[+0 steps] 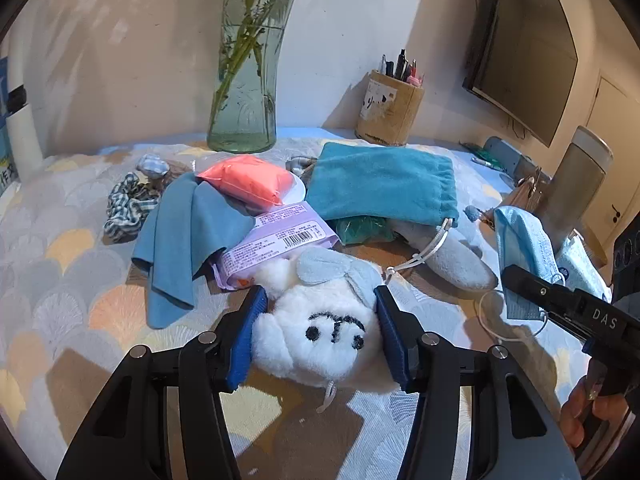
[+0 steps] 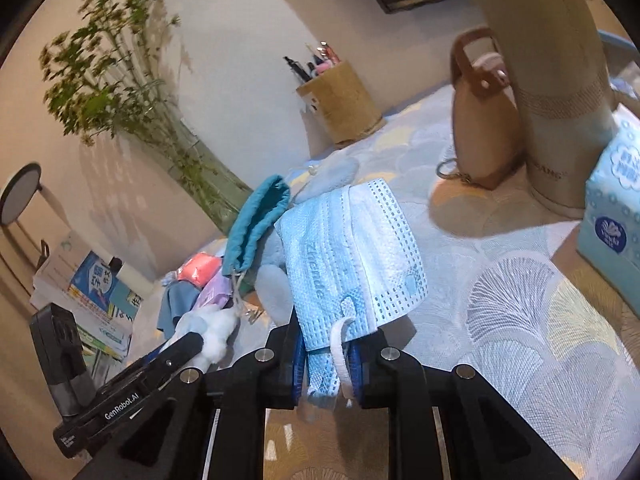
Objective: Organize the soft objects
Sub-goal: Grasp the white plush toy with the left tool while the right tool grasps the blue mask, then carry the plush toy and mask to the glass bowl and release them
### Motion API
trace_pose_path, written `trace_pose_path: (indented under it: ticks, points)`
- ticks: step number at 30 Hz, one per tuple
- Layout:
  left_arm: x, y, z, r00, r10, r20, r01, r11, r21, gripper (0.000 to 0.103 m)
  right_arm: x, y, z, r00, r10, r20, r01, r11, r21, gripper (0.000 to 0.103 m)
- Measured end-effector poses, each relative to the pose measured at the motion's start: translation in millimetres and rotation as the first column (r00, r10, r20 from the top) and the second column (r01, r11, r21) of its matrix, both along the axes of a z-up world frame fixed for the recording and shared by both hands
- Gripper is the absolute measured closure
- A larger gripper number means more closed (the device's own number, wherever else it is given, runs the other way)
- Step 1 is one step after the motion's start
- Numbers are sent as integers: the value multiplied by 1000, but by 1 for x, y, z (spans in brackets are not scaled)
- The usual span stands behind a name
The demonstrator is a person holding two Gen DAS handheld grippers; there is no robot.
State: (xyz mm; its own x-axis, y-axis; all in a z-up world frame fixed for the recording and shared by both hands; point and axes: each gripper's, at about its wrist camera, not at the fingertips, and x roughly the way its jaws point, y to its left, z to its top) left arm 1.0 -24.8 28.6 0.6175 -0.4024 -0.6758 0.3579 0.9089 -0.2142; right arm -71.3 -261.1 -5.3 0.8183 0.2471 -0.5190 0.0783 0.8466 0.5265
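Note:
A white plush toy (image 1: 320, 328) with a stitched face lies on the patterned tablecloth (image 1: 60, 240). My left gripper (image 1: 318, 300) is shut on the plush toy, one blue pad on each side of it. My right gripper (image 2: 326, 344) is shut on a light blue face mask (image 2: 352, 256) and holds it above the table; it also shows in the left wrist view (image 1: 524, 256). A teal drawstring pouch (image 1: 384, 184), a blue cloth (image 1: 188, 232), a checked scrunchie (image 1: 128, 208), an orange packet (image 1: 248, 178) and a purple wipes pack (image 1: 276, 244) lie behind the toy.
A glass vase (image 1: 244, 80) with green stems and a cardboard pen holder (image 1: 390, 108) stand at the back. A beige flask (image 2: 556, 80), a tan keyholder (image 2: 484, 132) and a tissue pack (image 2: 612, 208) stand at the right. Books (image 2: 100, 296) lie at the left.

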Motion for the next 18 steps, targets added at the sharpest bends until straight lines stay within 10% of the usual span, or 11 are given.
trace_pose_path:
  ticks: [18]
  points:
    - [-70, -16, 11, 966, 250, -66, -258, 943, -211, 55, -15, 3, 11, 985, 172, -34, -174, 982, -78, 88]
